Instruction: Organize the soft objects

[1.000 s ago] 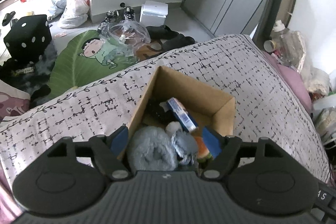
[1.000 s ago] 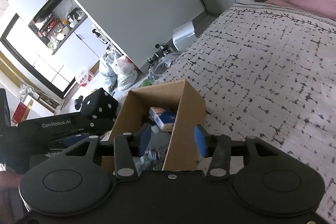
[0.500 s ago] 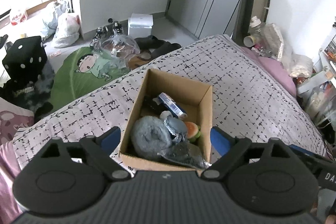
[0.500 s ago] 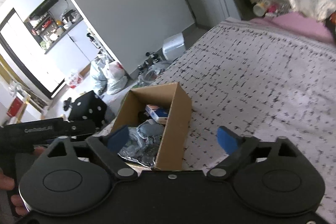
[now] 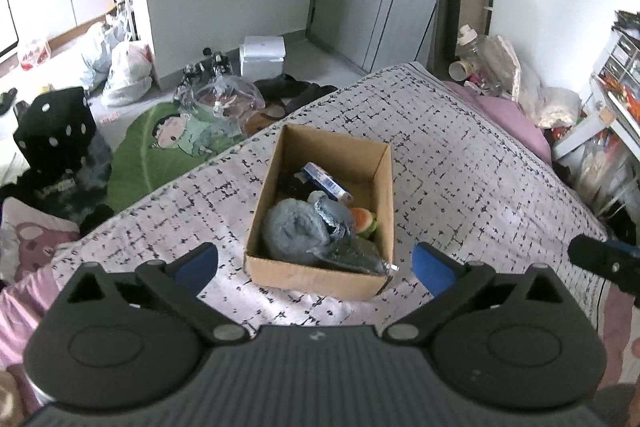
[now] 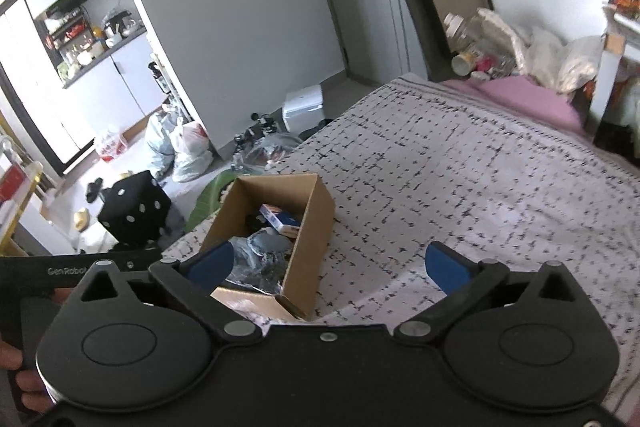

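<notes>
Soft objects fill an open brown cardboard box (image 5: 320,279) that sits on a bed covered with a pale quilt printed in broken black grid marks (image 5: 460,167). The box stands near the bed's left edge, toward the near end, with bare quilt on its other sides.

Inside the box, from left to right in the left wrist view: a rolled grey-blue fleece cloth (image 5: 296,233) fills the near left corner. Beside it lies a crumpled grey and silver bundle (image 5: 334,217). A small orange and green plush (image 5: 363,221) is pressed against the right wall. Behind these, toward the far wall, a blue and white carton (image 5: 324,181) lies tilted. A dark, shiny plastic-wrapped item (image 5: 354,259) lies along the near right corner.

The left gripper (image 5: 314,263), black with blue pads, hangs above the near end of the box. Its jaws are opening and stand wide, one pad on each side of the box, touching nothing.

The right gripper (image 6: 336,265), of the same make, is to the right of the box. Its jaws are opening wide too and grip nothing.

On the floor past the bed's left edge stand a black cube cushion with white dots (image 5: 54,125) and a green leaf-shaped mat with a cartoon figure (image 5: 160,143).
</notes>
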`<state>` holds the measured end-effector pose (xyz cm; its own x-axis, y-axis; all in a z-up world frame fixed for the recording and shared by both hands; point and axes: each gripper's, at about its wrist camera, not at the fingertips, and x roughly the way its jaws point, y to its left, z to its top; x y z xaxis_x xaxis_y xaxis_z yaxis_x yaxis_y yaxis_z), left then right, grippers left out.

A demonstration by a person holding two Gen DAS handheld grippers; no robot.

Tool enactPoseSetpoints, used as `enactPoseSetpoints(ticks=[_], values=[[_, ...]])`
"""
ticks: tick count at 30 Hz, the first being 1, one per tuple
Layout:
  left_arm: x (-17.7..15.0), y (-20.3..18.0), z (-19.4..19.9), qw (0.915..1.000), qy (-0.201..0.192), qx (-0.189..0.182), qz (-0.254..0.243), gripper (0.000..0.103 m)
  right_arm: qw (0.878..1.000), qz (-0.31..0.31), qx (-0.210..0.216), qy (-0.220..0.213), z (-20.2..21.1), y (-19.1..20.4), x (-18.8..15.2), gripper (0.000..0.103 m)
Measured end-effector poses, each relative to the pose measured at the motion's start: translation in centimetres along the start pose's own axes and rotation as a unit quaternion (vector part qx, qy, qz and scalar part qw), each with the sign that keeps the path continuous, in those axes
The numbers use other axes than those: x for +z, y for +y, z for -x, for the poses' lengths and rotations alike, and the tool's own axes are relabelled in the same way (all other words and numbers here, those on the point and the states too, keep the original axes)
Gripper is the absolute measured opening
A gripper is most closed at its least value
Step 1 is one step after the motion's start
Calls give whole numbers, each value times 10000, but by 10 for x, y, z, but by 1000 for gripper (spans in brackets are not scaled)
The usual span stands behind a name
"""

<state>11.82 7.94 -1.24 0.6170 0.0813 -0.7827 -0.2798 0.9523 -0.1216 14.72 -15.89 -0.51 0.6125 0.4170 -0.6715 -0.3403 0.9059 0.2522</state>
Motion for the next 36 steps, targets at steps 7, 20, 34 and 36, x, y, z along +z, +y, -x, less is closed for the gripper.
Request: enactPoseSetpoints(ticks=[7,20,34,36], values=[[-11,-2,27,9996,-178,-15,-219,103,9999,-1,-158,-17,24,3,-10,103],[-38,-14,66,9974,-359,75,-620,103,9978,-228,-617,79,64,2,-32,103],[-55,-15,104,9945,-570,-81,-874,103,9965,-7,-824,-115,99,15,-52,103],[-58,-15,108,9943,-591,-79,-885,103,9964,17,-838,-129,102,16,-54,103]])
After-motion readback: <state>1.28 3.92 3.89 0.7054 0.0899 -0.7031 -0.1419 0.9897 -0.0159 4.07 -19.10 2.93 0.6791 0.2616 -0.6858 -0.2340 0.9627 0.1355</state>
